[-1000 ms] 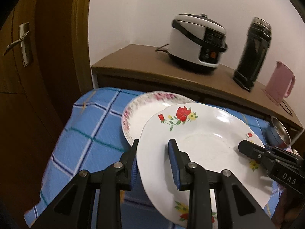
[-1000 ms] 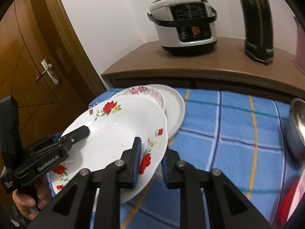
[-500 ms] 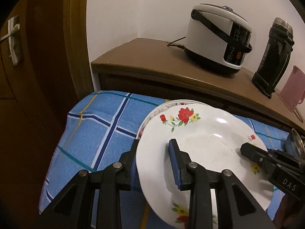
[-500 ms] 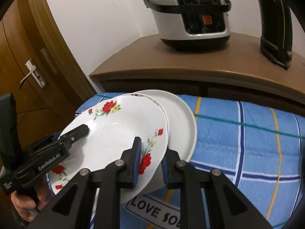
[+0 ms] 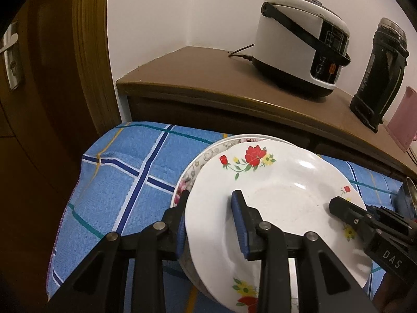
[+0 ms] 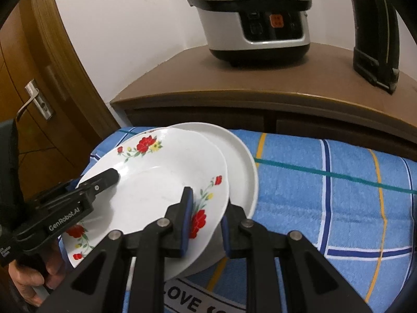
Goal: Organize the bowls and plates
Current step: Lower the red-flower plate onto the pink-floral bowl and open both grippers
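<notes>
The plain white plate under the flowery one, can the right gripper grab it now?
Probably not. The right gripper is shut on the flowery plate, which covers most of the plain white plate.

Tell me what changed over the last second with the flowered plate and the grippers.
The flowered plate, carried by both grippers, moved forward and down over the stacked plates on the blue cloth, now covering nearly all of them. Nothing was released: the left gripper and right gripper still straddle opposite rims. The rice cooker on the counter stayed put.
</notes>
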`<state>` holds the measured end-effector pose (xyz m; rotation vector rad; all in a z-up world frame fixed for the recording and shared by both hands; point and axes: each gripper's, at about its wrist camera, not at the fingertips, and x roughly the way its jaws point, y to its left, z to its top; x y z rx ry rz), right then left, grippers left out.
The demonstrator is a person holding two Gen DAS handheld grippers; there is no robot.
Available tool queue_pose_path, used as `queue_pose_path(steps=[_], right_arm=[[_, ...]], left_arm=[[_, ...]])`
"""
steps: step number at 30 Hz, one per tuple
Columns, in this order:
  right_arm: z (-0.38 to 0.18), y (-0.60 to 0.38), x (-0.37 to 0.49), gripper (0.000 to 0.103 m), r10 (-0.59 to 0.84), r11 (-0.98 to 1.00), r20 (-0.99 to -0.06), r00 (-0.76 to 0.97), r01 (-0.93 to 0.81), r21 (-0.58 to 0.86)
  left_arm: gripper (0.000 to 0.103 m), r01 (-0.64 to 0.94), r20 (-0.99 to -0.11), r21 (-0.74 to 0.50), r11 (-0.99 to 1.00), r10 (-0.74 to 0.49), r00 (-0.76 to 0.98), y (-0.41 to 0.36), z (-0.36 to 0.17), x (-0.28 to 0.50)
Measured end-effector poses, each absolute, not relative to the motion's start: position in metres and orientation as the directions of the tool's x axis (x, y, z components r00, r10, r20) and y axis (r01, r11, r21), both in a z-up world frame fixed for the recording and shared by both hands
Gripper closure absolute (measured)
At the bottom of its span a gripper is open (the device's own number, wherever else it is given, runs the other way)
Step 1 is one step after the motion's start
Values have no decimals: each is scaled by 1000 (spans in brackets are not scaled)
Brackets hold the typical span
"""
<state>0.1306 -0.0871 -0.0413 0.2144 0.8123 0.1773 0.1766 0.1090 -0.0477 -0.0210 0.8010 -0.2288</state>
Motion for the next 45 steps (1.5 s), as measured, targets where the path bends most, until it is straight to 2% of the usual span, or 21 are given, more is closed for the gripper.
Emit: queue_pose_path(steps=[8,18,26,40,41,44,45], right_arm=[[-44,-84,133,81,229,967,-684,692,-79,244],[-47,-78,130,80,199,975,-672,713,-77,207],[-44,-72,119,80,168,982,-652,740,-67,177],[-49,-72,132,82,174,980,-667,724,-62,189],[-50,-72,133,82,180,979,-668,722,-63,195],[-49,-74,134,82,187,977,-655,732,-67,204],[-48,-74,133,80,186,977,-649,737,-68,203]], left_arm=[[65,197,-702,-79,977,-195,685,105,-48,179],[65,193,-701,-137,972,-233,674,113,-45,181],[65,196,-700,-83,977,-197,687,106,-46,178],[65,167,-654,46,985,-97,750,98,-41,173],[64,161,-648,54,986,-87,757,97,-41,172],[48,148,-635,60,987,-76,768,98,-38,171],[46,133,-625,73,988,-58,779,98,-37,170]])
